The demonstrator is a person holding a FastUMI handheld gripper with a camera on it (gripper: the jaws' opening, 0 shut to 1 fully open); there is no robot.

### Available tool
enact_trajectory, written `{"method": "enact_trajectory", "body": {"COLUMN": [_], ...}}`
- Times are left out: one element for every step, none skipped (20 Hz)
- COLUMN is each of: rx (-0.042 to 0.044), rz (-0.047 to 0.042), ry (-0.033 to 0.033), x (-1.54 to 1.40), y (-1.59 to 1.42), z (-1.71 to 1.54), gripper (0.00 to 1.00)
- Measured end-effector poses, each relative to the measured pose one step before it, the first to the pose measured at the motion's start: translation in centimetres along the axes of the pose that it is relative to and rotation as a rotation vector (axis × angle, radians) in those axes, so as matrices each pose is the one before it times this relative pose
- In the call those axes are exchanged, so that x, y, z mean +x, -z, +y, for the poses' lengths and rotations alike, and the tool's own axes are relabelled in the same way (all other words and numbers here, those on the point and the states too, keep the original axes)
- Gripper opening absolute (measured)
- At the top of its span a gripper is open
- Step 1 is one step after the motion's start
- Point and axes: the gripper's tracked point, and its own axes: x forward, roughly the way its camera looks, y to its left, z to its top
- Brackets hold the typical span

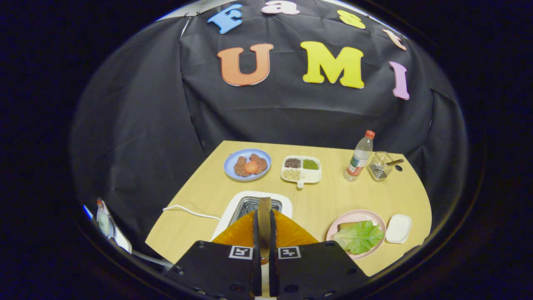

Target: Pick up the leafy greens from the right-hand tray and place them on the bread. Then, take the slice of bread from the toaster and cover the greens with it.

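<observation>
Gripper view: gripper (263, 227) clamps one bread slice (264, 208) above toaster (250, 204).

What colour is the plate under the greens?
Pink. The plate holding the greens shows best in the gripper view, beside the gripper clamping the bread slice.

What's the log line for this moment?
gripper: shut on bread slice, above toaster | greens: on bread on pink plate | white tray: right of plate | step: cover greens, not yet done
</observation>
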Motion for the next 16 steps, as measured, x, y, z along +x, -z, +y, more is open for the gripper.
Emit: {"method": "enact_trajectory", "body": {"rx": [-0.00274, -0.00227, -0.00294, -0.00194, -0.00153, 0.00258, 0.00714, 0.00404, 0.00183, 0.00235, 0.00564, 0.00518, 0.00487, 0.00937, 0.01508, 0.02058], "rz": [-0.02568, -0.03069, -0.02553, -0.02712, -0.02842, -0.02470, -0.01807, -0.01138, -0.00301, 0.00292, 0.00976, 0.01686, 0.01695, 0.01867, 0.01898, 0.02074], "ry": [-0.00349, -0.01454, -0.01500, -0.00391, -0.00076, 0.00385, 0.01160, 0.00819, 0.00900, 0.01820, 0.02159, 0.01527, 0.01372, 0.01426, 0.01101, 0.00932], "x": [-1.222, -1.461, -1.256, -1.161, -1.126, -0.952, -0.512, -0.466, -0.208, 0.031, 0.194, 0.400, 0.736, 0.920, 1.117, 1.179], "y": [-0.896, -0.951, -0.796, -0.920, -0.753, -0.886, -0.334, -0.172, 0.025, 0.228, 0.703, 0.758, 0.853, 0.820, 0.783, 0.929], "z": [-0.010, 0.010, 0.279, -0.260, -0.349, -0.857, -1.005, -1.046, -1.080, -1.469, -1.317, -1.221, -1.306, -1.363, -1.241, -1.180], "gripper": [0.07, 0.07, 0.07, 0.07, 0.07, 0.07, 0.07, 0.07, 0.07, 0.07, 0.07, 0.07, 0.07, 0.07, 0.07, 0.07]}}
